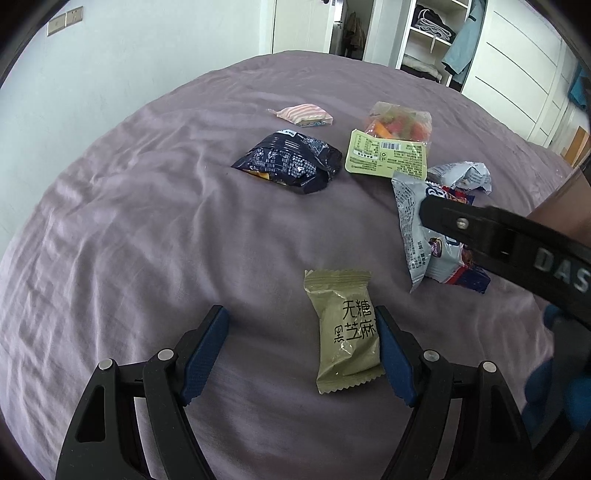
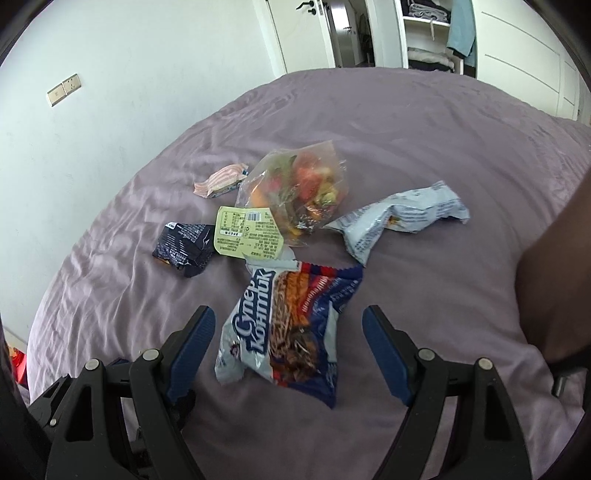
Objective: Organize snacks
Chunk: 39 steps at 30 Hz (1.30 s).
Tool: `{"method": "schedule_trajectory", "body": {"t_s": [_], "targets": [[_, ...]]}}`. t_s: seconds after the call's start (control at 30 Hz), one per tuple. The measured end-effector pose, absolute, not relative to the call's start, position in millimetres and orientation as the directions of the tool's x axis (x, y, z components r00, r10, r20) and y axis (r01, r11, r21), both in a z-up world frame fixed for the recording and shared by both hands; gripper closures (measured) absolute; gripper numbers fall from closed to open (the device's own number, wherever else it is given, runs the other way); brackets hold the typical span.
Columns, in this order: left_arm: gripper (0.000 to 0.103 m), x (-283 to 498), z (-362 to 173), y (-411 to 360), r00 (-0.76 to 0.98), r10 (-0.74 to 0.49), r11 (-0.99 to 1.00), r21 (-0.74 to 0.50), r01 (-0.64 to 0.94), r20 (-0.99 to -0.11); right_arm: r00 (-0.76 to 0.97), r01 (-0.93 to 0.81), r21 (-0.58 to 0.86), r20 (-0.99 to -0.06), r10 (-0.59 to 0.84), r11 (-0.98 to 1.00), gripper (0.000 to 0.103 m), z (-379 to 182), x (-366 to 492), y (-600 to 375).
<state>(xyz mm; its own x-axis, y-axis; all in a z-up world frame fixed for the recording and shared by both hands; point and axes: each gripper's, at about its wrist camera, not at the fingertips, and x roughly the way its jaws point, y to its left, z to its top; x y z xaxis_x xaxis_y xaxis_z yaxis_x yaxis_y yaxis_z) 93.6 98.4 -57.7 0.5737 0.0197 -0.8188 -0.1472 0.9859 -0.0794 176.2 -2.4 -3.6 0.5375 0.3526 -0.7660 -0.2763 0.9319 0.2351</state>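
Blue-padded left claw (image 1: 303, 354) spread wide, low over olive packet (image 1: 343, 332).

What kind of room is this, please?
Most likely a bedroom. The snacks lie on a bed with a wrinkled purple sheet, and behind it an open wardrobe shows folded clothes on its shelves and a hanging blue garment.

Purple bed (image 1: 147, 229), scattered snack packets (image 1: 284, 160)
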Motion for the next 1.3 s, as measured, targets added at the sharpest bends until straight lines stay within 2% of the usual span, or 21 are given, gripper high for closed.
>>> {"method": "schedule_trajectory", "body": {"t_s": [0.13,0.23,0.3,0.33,0.47,0.6,1.3], "targets": [[0.03,93.1,-57.8,99.3,0.572,0.009,0.985,-0.089,-0.144,-0.82,0.519,-0.286,0.228,-0.78,0.35,0.931,0.001,-10.3,183.3,6.3],[0.035,92.4,-57.7,99.0,0.572,0.013,0.986,-0.086,-0.146,-0.82,0.506,-0.295,0.219,-0.79,0.346,0.93,0.001,-14.2,186.4,11.8],[0.042,91.5,-57.6,99.3,0.573,0.015,0.985,-0.085,-0.148,-0.819,0.507,-0.296,0.197,-0.797,0.329,0.934,0.014,-16.1,187.2,13.6],[0.044,91.6,-57.7,100.2,0.573,0.014,0.985,-0.087,-0.148,-0.819,0.502,-0.298,0.2,-0.799,0.331,0.934,0.031,-17.7,188.1,12.9],[0.063,91.1,-57.6,102.4,0.576,0.011,0.986,-0.088,-0.143,-0.817,0.497,-0.315,0.207,-0.796,0.346,0.926,0.038,-18.9,186.9,10.9],[0.083,90.6,-58.0,107.6,0.582,-0.003,0.986,-0.099,-0.133,-0.813,0.499,-0.317,0.223,-0.788,0.362,0.922,0.038,-17.9,183.5,6.8],[0.086,77.5,-38.6,99.4,0.617,0.003,0.992,-0.076,-0.102,-0.787,0.516,-0.325,0.269,-0.753,0.409,0.907,0.04,8.4,114.7,-29.8]]}}
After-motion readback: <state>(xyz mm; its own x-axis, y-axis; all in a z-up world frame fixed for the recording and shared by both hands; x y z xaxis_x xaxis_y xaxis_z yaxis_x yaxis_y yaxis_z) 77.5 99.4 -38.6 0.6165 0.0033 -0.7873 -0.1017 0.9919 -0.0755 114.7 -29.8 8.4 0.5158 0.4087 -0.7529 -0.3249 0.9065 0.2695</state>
